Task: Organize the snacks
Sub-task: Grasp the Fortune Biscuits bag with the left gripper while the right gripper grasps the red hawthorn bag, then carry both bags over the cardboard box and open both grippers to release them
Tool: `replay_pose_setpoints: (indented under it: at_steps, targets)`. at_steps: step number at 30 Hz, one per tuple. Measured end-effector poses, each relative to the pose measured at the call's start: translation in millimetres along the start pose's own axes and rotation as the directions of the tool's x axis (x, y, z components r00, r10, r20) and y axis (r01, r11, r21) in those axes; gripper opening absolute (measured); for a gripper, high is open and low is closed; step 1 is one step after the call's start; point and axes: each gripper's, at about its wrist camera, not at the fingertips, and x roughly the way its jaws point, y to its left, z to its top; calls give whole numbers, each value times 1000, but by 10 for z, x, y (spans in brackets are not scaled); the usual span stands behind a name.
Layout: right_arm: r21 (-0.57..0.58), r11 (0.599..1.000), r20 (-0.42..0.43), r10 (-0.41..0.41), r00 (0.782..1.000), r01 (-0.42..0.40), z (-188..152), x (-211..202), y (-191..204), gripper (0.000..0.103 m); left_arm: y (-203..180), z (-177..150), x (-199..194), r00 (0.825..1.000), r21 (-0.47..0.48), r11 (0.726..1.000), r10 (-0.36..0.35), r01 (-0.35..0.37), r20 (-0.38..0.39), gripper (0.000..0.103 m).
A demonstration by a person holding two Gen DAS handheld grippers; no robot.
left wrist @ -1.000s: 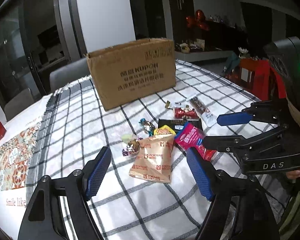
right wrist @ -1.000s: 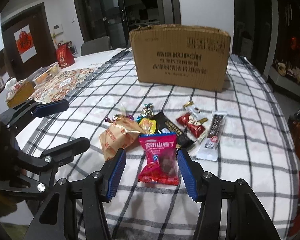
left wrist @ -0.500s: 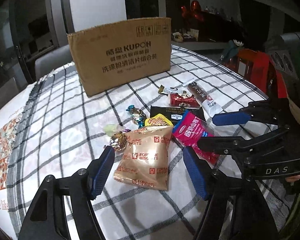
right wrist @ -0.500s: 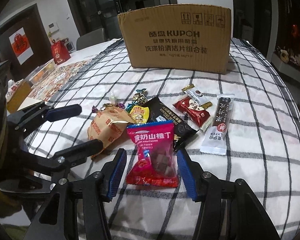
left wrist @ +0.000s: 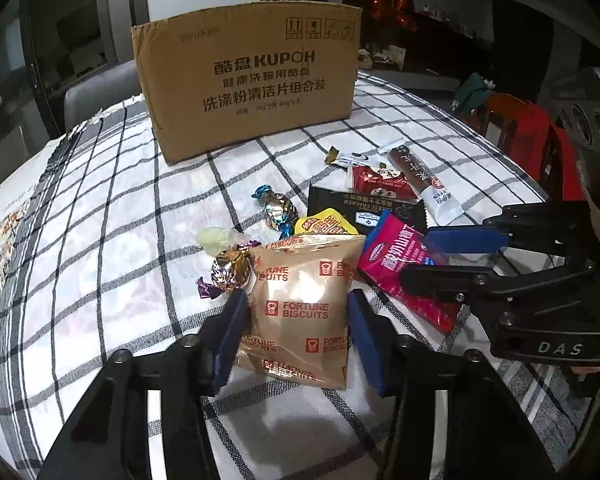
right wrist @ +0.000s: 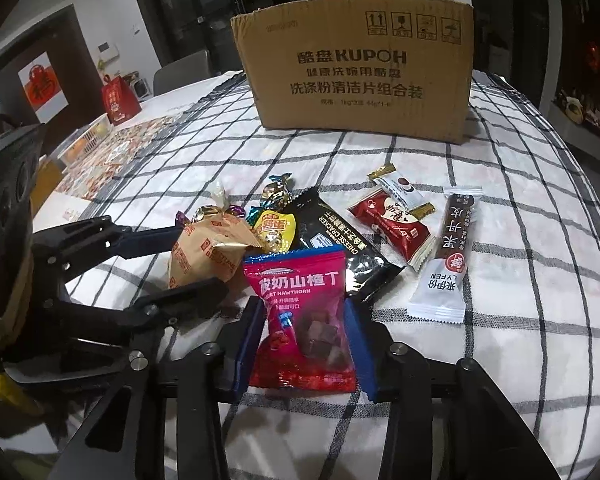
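On the table, the left gripper (left wrist: 296, 332) jaws are closing around the Fortune Biscuits bag (left wrist: 300, 308), and the right gripper (right wrist: 306, 344) jaws around the red hawthorn bag (right wrist: 304, 320), each pointing away toward the far cardboard box (right wrist: 356, 76).

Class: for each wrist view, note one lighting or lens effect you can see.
Left wrist: glare whitens the Fortune Biscuits bag; the checked tablecloth lines bow outward. Right wrist: the black cracker packet glints; the corners are dark.
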Motion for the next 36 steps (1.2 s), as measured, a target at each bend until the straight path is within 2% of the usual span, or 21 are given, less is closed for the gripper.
replay_pose_setpoints:
  at_steps: [8, 20, 29, 36]
  targets:
    - [-14, 1000, 6, 5, 1000, -5, -23, -20, 25, 27, -3, 18, -27, 1000, -35, 999, -9, 9, -7, 42]
    - [-1, 1000, 54, 3, 999, -2, 16, -248, 29, 27, -61, 103, -353, 999, -73, 997, 8, -5, 46, 42]
    - [-4, 1000, 133, -3, 991, 4, 121, -545, 62, 27, -89, 242, -642, 994, -86, 996, 44, -35, 102, 42]
    - [-8, 1000, 213, -20, 977, 22, 288, -770, 57, 27, -78, 450, -877, 982, -80, 995, 77, -64, 172, 42]
